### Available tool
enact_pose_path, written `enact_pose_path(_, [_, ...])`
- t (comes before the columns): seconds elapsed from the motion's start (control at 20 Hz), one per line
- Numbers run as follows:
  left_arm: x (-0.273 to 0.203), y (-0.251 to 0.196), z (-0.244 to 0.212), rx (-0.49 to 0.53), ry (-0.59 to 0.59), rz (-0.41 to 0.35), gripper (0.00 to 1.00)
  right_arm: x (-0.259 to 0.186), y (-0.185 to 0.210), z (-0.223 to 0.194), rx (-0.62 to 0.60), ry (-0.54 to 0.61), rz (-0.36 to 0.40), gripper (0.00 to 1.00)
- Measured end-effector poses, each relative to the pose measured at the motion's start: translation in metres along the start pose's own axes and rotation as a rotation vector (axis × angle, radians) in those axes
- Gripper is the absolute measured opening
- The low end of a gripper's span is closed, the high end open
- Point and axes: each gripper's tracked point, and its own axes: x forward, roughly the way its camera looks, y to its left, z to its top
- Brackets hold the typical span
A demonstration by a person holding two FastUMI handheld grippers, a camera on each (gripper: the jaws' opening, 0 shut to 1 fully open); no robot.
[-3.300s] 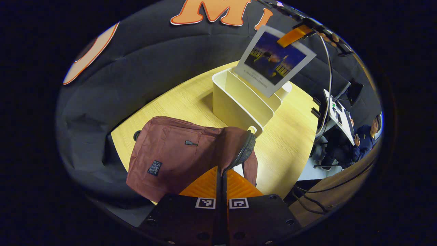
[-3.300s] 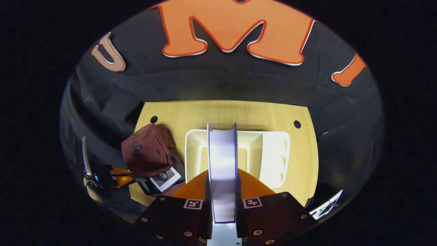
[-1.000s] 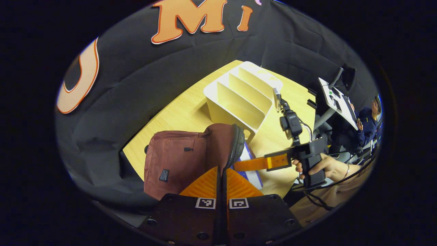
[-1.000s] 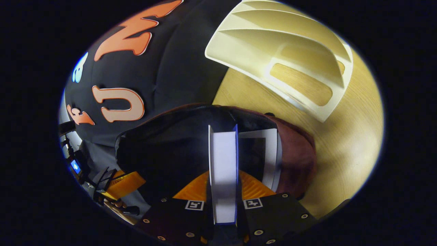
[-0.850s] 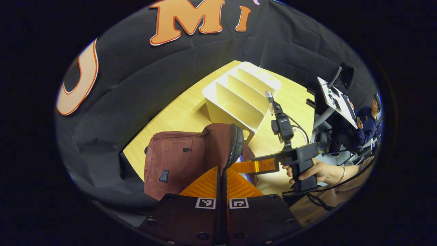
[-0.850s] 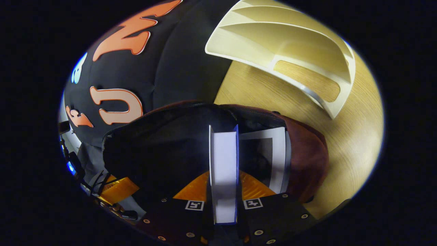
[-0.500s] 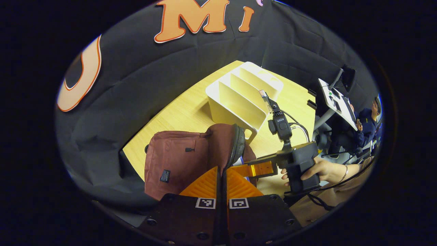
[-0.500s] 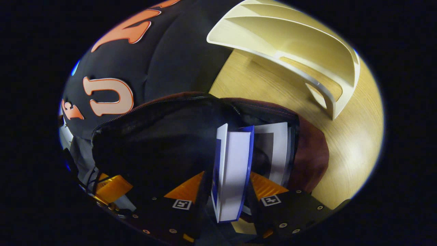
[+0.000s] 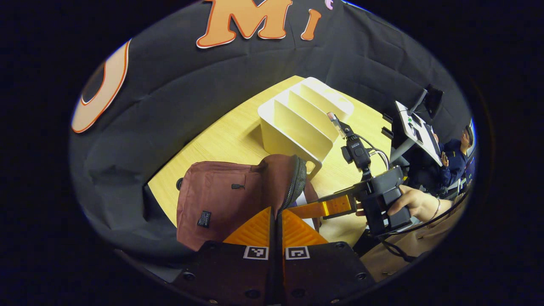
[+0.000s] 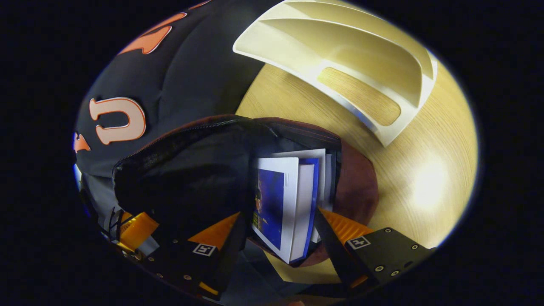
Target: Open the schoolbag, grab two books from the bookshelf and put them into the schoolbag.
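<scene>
The maroon schoolbag [image 9: 221, 199] lies on the wooden table [image 9: 221, 136], its mouth held wide. My left gripper [image 9: 276, 212] is shut on the bag's zippered flap edge [image 9: 297, 182] and keeps it lifted. My right gripper [image 10: 278, 212] is open at the bag's mouth, its fingers spread to either side of a blue-covered book [image 10: 276, 204]. That book stands loose inside the bag [image 10: 357, 191], leaning on a second white-edged book [image 10: 321, 161]. The white bookshelf [image 9: 304, 123] has empty slots. In the left gripper view the right gripper [image 9: 327, 208] reaches into the bag from the right.
A hand [image 9: 414, 204] holds the right gripper's handle near the table's front right corner. Beyond the table's right edge stand a screen on a stand [image 9: 414, 127] and a seated person [image 9: 454, 157]. The bookshelf [image 10: 340, 55] sits close behind the bag.
My right gripper carried the blue book from the shelf into the bag, then opened and let go; the book now leans loose inside. My left gripper has kept hold of the flap.
</scene>
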Motion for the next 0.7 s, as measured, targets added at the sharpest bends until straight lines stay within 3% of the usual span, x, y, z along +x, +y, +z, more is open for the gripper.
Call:
enact_pose_path(0.4, [0.017,-0.004,-0.005,-0.072,0.013,0.021,0.01,-0.075,-0.051,0.042,-0.105,-0.004,-0.125,0.96])
enact_pose_path(0.7, [0.036,-0.026,-0.012,-0.222,0.036,0.095,0.01,-0.146,-0.093,0.090,-0.172,0.028,-0.147,0.96])
